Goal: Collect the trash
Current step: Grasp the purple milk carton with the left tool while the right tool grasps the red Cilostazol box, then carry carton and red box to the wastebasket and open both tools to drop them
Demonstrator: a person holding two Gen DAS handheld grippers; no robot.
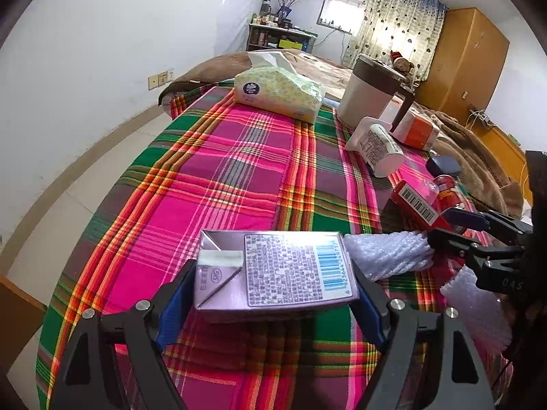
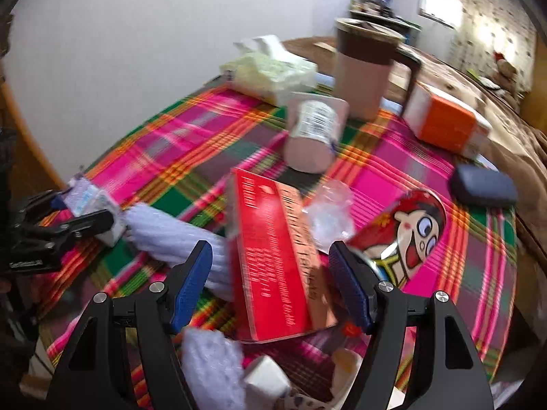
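Note:
My left gripper (image 1: 273,268) is shut on a lilac drink carton (image 1: 277,270), its blue pads pressed on the carton's two short sides above the plaid cloth. In the right wrist view it shows at the left edge (image 2: 78,206). My right gripper (image 2: 270,246) is open and tilts down around a red box (image 2: 270,263) that lies lengthwise between its pads, with a gap on the left side. White foam wrap (image 2: 171,235) lies between the two grippers. A crumpled clear wrapper (image 2: 328,212) rests on the box, and a red cartoon can (image 2: 410,229) lies just right of it.
On the plaid cloth (image 1: 218,177) lie a tipped yogurt cup (image 1: 376,147), a tissue pack (image 1: 277,92), a lidded mug (image 1: 369,92), an orange-white box (image 1: 417,130) and a dark blue case (image 2: 482,188). More foam and white scraps (image 2: 266,382) sit under the right gripper.

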